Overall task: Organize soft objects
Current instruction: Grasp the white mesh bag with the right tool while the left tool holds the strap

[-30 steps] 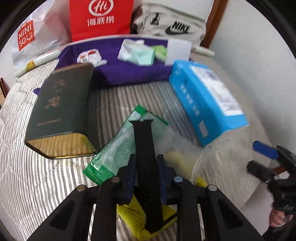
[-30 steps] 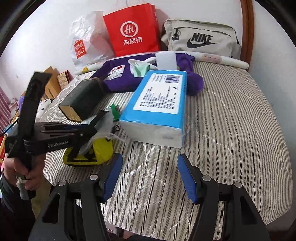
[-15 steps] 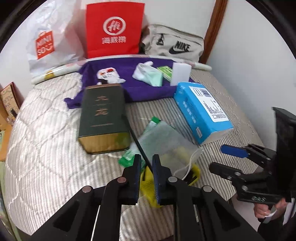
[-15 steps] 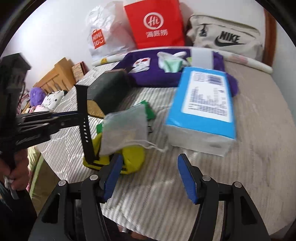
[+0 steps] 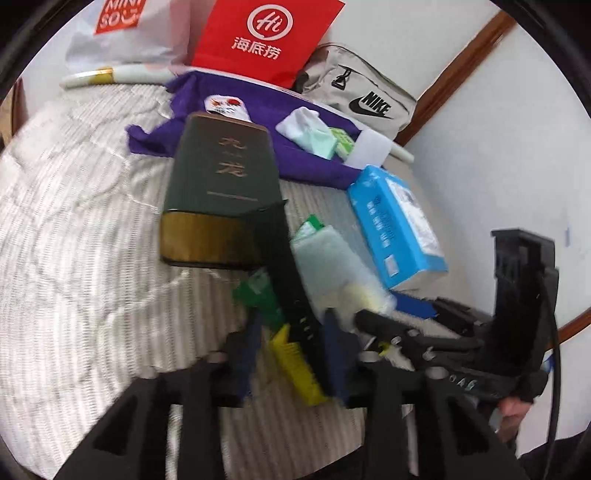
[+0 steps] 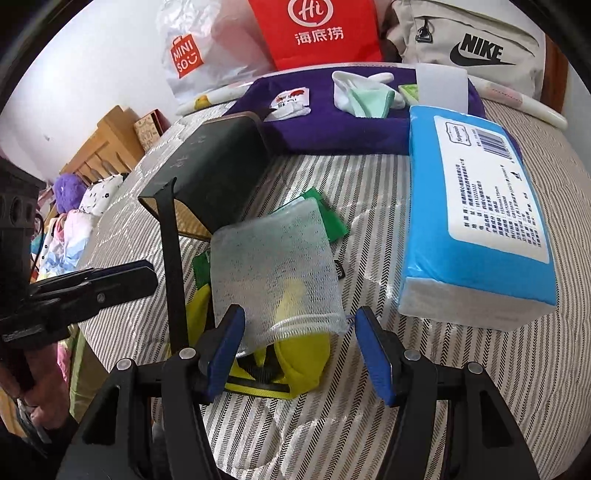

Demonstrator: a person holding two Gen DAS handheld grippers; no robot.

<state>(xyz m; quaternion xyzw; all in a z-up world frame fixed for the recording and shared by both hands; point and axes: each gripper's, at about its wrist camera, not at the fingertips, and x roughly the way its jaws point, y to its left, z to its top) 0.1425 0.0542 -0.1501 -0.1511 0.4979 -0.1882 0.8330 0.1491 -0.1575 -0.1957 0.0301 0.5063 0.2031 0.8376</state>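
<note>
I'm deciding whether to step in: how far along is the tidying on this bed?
Done, apparently: socks and small packets sit on the purple cloth. In hand: left gripper, jaws just opening, black strap loose between them; right gripper open by the mesh bag. Left: yellow pouch, tissue pack.

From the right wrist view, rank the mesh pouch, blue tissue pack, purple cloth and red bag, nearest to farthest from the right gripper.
1. Mesh pouch: right at the right gripper, its bottom edge between the open fingers.
2. Blue tissue pack: farther out, to the right.
3. Purple cloth: behind the pack.
4. Red bag: against the back wall.
</note>
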